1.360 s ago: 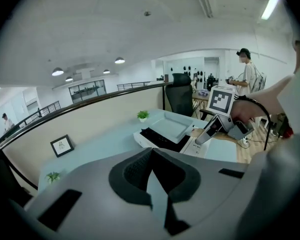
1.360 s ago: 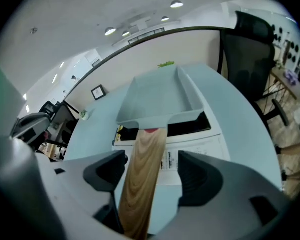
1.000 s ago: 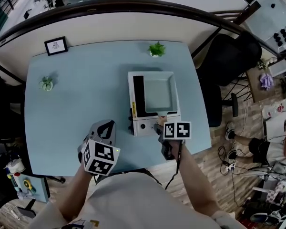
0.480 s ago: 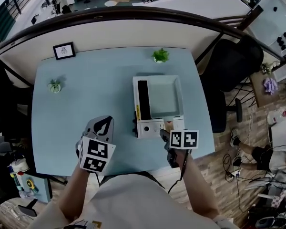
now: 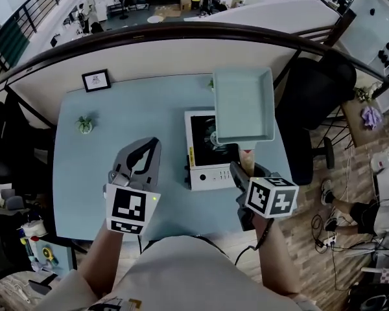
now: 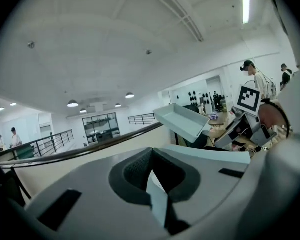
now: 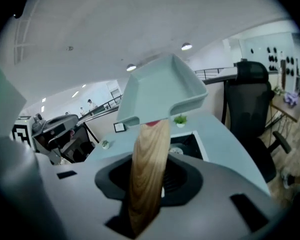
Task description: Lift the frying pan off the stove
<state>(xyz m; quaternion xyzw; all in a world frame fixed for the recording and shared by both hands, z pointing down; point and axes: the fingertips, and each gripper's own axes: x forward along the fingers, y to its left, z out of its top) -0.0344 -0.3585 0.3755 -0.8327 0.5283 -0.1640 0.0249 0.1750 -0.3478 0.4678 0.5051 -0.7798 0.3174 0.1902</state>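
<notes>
There is one pale blue table (image 5: 162,102) in front of me, and on it one white single-burner stove (image 5: 211,173). There is also one square, pale blue-grey frying pan (image 5: 243,105). It hangs in the air above the far right part of the stove, well clear of it, and its basin shows only its own plain floor.

I hold two grippers. My right gripper (image 5: 245,172) is clamped on the pan's wooden handle (image 7: 149,164), which runs up from between my jaws to the pan, and I carry the pan by that alone. My left gripper (image 5: 152,142) hovers over the table to the left of the stove, its jaws closed tip to tip on nothing.

Two small potted plants stand on the table, one near the left edge (image 5: 85,124) and one at the far edge behind the stove (image 7: 180,119). One framed picture (image 5: 96,80) stands at the far left corner.

A second ago the pan sat on the stove and covered it. Now the dark burner (image 5: 211,138) lies bare beneath the pan, and both my grippers are higher.
</notes>
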